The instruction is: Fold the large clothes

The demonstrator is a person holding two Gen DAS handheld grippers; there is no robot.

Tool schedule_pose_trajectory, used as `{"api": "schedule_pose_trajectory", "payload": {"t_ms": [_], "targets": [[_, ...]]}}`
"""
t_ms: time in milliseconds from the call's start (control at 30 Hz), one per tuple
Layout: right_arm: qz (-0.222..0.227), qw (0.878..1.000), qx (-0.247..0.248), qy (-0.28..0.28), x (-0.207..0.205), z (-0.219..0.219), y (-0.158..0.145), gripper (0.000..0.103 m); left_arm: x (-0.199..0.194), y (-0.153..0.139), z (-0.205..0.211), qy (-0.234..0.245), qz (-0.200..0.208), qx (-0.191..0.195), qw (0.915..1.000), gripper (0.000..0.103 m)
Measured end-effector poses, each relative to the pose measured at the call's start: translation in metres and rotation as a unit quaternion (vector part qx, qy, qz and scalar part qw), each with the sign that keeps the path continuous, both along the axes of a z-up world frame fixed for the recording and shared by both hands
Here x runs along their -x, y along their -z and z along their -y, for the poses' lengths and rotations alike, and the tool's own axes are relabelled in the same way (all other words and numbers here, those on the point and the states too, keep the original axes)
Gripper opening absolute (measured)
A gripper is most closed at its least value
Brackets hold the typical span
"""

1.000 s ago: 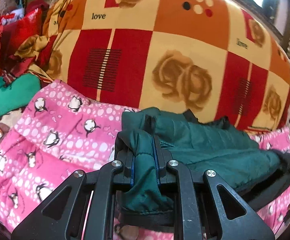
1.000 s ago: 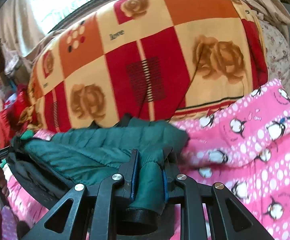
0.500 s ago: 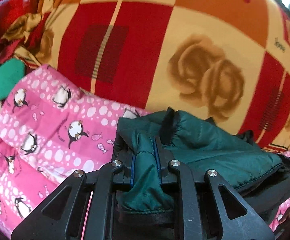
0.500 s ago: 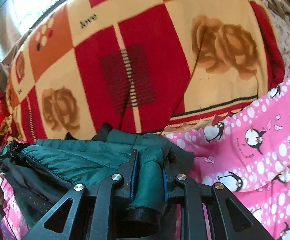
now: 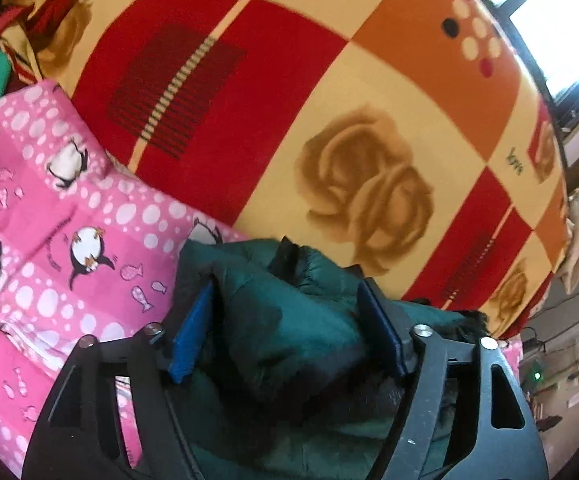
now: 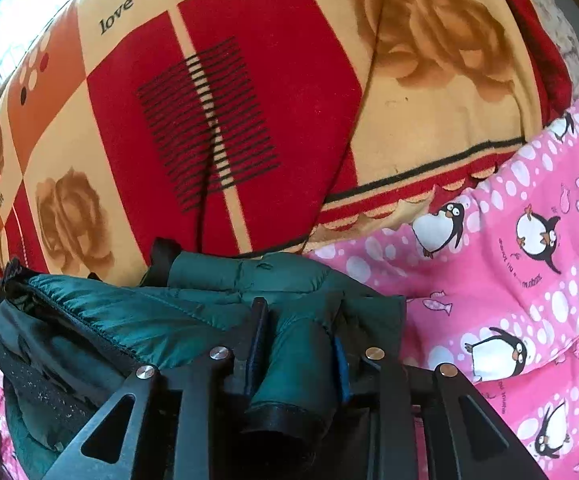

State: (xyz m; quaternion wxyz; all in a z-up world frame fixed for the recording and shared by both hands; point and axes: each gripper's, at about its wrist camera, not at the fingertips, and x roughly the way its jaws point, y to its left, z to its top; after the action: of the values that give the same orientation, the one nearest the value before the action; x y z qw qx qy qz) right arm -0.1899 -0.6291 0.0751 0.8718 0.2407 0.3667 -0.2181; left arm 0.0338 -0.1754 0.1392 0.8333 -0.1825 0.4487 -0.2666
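Left wrist view shows the left gripper (image 5: 285, 320), fingers just spread apart, straddling the green quilted jacket (image 5: 289, 312) lying on the pink penguin blanket (image 5: 49, 240), while the right gripper (image 6: 297, 344), loosening, still pinches its folded edge.

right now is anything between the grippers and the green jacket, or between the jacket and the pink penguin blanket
Nothing visible. The left gripper has just opened, its jaws apart around the green jacket. The right gripper has begun opening, fabric between its jaws. The jacket lies directly on the pink penguin blanket.
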Motion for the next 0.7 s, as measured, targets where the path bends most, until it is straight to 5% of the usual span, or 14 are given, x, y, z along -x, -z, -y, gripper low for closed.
{"api": "schedule_pose_trajectory", "payload": {"t_ms": [133,167,200,267,433,700], "targets": [[0.022,1.000,-0.019,-0.004,0.007,0.003,-0.016,0.038,0.005,-0.017,-0.013,-0.007,0.024,0.001,0.9997,0.078],[0.034,0.999,-0.019,-0.005,0.010,0.003,-0.022,0.049,0.006,-0.020,-0.016,-0.011,0.028,0.001,0.9995,0.078],[0.046,0.999,-0.017,-0.005,0.014,0.002,-0.028,0.073,0.009,-0.024,-0.018,-0.015,0.033,-0.002,0.9993,0.078],[0.080,0.997,-0.009,-0.002,0.024,-0.002,-0.043,0.086,0.011,-0.025,-0.019,-0.020,0.039,-0.007,0.9990,0.078],[0.118,0.992,-0.010,-0.032,0.030,-0.023,-0.070,0.086,0.025,-0.026,-0.008,-0.017,0.059,-0.032,0.9976,0.078],[0.042,0.986,0.043,-0.156,-0.037,-0.094,-0.045,0.086,0.030,0.001,0.045,0.014,0.069,-0.132,0.9888,0.078]]}}
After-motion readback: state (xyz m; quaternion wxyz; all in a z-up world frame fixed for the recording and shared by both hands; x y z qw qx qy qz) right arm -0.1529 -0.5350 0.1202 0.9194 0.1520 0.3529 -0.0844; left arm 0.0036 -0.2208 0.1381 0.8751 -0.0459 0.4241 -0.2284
